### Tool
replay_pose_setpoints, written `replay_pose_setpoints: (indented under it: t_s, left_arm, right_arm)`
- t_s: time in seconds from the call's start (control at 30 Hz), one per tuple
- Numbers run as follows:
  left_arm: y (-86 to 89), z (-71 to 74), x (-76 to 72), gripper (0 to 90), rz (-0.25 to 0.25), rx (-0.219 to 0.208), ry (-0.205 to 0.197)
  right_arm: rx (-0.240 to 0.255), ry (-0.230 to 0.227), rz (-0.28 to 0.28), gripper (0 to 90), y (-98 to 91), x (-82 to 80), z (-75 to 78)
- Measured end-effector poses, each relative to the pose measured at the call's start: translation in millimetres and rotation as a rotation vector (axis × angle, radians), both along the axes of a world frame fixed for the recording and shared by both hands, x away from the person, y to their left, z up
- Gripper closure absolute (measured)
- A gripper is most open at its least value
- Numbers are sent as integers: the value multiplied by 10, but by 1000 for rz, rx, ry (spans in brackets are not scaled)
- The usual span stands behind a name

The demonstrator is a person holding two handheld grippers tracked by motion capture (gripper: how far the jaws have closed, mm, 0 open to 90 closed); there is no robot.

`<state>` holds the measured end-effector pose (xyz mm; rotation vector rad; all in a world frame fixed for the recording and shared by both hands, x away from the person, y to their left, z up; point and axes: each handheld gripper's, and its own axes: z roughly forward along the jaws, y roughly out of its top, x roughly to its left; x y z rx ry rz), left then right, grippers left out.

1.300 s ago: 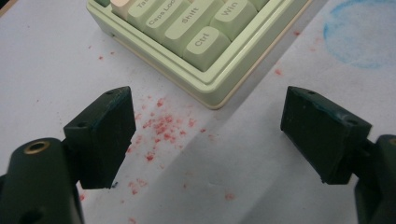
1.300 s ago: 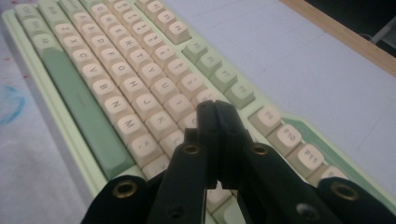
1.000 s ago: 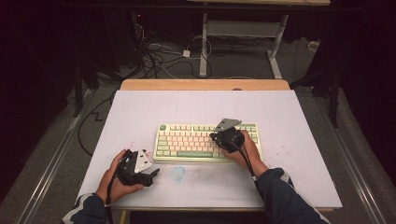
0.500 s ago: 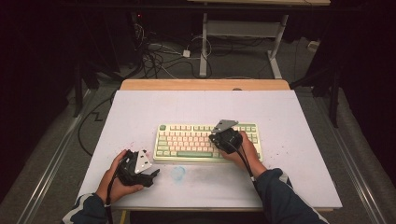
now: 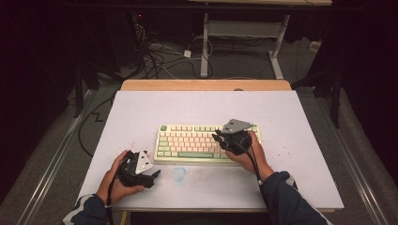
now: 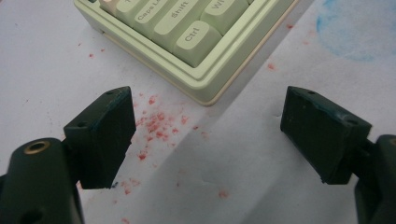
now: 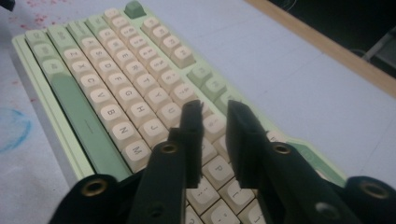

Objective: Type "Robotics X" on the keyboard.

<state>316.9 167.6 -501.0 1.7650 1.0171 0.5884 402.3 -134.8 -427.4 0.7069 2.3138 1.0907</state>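
Left tool [image 6: 205, 135] wide apart nr keyboard [image 6: 196, 42] "Ctrl", "Shift" keys.

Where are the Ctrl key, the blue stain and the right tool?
Ctrl key [image 6: 195, 37], left gripper view, on its lettered top.
Blue stain [image 5: 179, 174], high view, at its middle.
Right tool [image 7: 213, 116], right gripper view, midway between its tips.

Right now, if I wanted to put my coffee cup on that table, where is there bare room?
The widest bare stretch lies between the keyboard and the table's far wooden edge. The far right side is also bare. It is crowded along the near edge: the left gripper rests beside a blue smudge, and the right gripper hovers over the keys.
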Motion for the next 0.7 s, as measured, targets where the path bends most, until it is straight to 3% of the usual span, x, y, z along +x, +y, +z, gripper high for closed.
replay_pose_setpoints:
  t_s: [0.27, 0.5, 0.7]
  left_arm:
    - [3, 8, -2, 166, 2, -5, 0]
    - [-4, 7, -3, 166, 0, 1, -3]
    - [-5, 8, -3, 167, 0, 1, -3]
  right_arm:
    - [-8, -74, 14, 439, -43, -137, 90]
    - [29, -137, -39, 323, -223, -246, 173]
    - [48, -153, -70, 279, -372, -313, 202]
